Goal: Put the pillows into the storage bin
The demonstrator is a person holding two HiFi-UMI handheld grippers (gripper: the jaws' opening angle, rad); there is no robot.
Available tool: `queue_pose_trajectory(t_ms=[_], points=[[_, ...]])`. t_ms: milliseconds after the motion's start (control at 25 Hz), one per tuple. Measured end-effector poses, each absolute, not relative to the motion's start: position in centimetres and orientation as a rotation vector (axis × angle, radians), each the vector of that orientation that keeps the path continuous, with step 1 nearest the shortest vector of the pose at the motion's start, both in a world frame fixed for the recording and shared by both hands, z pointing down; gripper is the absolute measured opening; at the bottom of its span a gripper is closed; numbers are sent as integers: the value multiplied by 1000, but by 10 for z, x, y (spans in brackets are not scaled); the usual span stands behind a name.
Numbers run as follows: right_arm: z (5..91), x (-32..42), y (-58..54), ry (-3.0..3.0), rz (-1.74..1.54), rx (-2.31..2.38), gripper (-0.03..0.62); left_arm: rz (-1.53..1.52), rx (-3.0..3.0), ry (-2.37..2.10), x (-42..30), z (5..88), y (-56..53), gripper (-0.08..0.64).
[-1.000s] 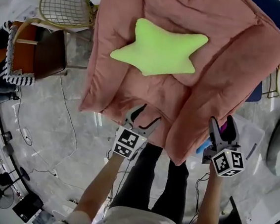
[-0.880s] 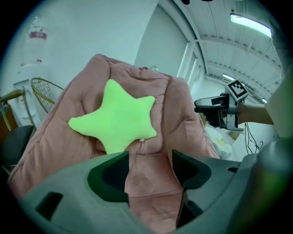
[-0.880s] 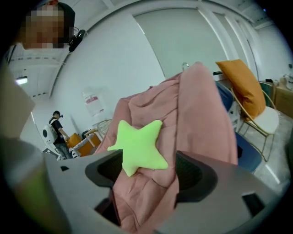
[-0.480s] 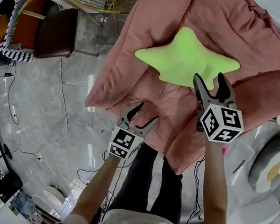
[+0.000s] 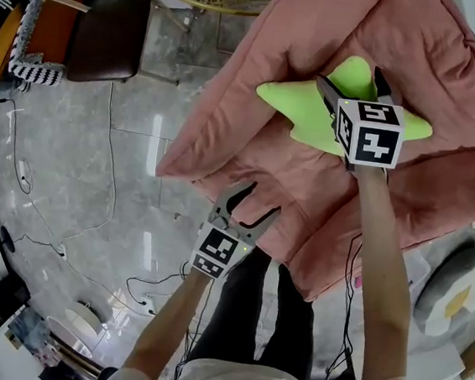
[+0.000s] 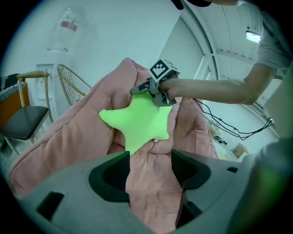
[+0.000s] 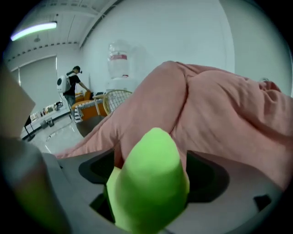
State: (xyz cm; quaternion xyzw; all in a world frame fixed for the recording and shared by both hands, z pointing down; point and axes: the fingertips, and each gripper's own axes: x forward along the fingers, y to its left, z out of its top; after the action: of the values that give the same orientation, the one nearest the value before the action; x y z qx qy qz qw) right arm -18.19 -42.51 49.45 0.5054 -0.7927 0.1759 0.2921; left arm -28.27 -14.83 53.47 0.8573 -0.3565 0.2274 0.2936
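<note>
The green star pillow (image 5: 301, 107) lies on the big pink cushion (image 5: 251, 144), so the right hand-held gripper (image 5: 351, 77) has just opened wide around one star point to grab it, while the left hand-held gripper (image 5: 257, 202) hangs open, holding nothing, at the cushion's near edge.
</note>
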Motion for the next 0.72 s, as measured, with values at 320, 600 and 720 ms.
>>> queue_pose_trajectory(t_ms=[320,600,720], points=[[508,-168,-420,-2014,295,1331,373,601,2249,-978,-296,542,-143,285],[488,-173,-362,-2097,192,1342,302,626,2264,-936,-295,546,-137,285],[478,-179,-334,-2142,130,1330,298,637,2267,-931,-298,550,-140,287]])
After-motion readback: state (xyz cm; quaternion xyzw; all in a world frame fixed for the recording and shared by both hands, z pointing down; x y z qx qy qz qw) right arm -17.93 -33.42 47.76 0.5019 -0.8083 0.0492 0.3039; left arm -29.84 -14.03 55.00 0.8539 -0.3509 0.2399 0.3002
